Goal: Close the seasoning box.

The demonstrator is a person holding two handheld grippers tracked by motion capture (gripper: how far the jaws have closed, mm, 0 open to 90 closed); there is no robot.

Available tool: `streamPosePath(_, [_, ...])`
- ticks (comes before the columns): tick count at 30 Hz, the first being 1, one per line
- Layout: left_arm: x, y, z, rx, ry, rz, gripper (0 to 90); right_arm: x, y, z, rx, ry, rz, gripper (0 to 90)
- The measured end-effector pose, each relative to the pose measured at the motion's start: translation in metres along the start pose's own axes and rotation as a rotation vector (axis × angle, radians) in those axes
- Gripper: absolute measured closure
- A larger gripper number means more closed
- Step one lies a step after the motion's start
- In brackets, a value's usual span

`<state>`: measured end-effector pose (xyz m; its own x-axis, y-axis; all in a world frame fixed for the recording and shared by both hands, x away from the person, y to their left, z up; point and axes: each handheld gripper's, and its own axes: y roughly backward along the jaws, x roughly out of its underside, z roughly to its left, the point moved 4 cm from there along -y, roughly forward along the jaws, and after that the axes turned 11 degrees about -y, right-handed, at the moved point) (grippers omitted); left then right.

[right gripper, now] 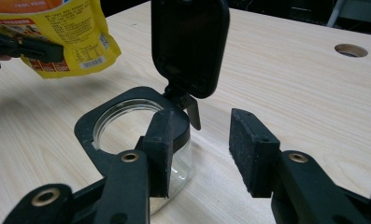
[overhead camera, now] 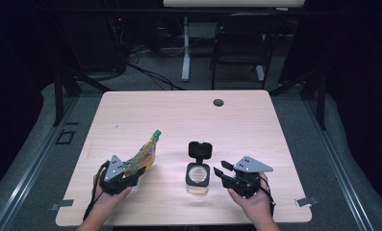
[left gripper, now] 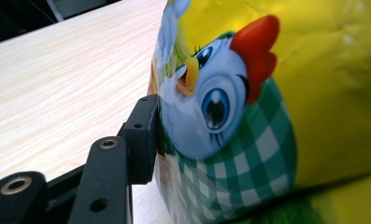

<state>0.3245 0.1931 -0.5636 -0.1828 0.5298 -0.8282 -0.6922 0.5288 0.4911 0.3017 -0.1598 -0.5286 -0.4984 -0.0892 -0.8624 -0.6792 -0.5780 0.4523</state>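
Observation:
My left gripper (overhead camera: 131,171) is shut on the lower part of a yellow spouted pouch (overhead camera: 143,156), which leans up and to the right with its green cap (overhead camera: 156,133) on top. In the left gripper view one black pad (left gripper: 146,135) presses on the pouch (left gripper: 267,116), printed with a cartoon chicken; the other jaw is hidden behind it. A clear glass jar (overhead camera: 198,179) with a black rim stands at the table's middle front, its flip lid (overhead camera: 199,150) raised. My right gripper (overhead camera: 221,171) stands open just right of the jar (right gripper: 127,135), holding nothing, its left pad (right gripper: 160,149) by the jar's side.
A round cable hole (overhead camera: 218,102) sits near the table's far edge. A dark chair (overhead camera: 241,43) and a white table leg (overhead camera: 185,48) stand beyond the light wooden table (overhead camera: 188,115). The table's front edge lies right under both hands.

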Motion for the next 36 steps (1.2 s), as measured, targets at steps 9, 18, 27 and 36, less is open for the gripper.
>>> streamPosePath(9, [-0.006, -0.001, -0.012, -0.021, -0.096, 0.027, 51.6, -0.004, 0.002, 0.012, -0.007, 0.046, -0.016, 63.4])
streamPosePath(18, [-0.009, -0.004, -0.022, -0.042, -0.205, 0.062, 51.6, -0.005, 0.002, 0.019, -0.018, 0.071, -0.012, 64.1])
streamPosePath(27, [-0.009, -0.007, -0.028, -0.037, -0.253, 0.085, 51.6, -0.005, 0.001, 0.022, -0.024, 0.08, -0.009, 64.1])
streamPosePath(36, [-0.009, -0.008, -0.031, -0.05, -0.291, 0.104, 51.7, -0.005, -0.001, 0.025, -0.031, 0.096, -0.001, 64.3])
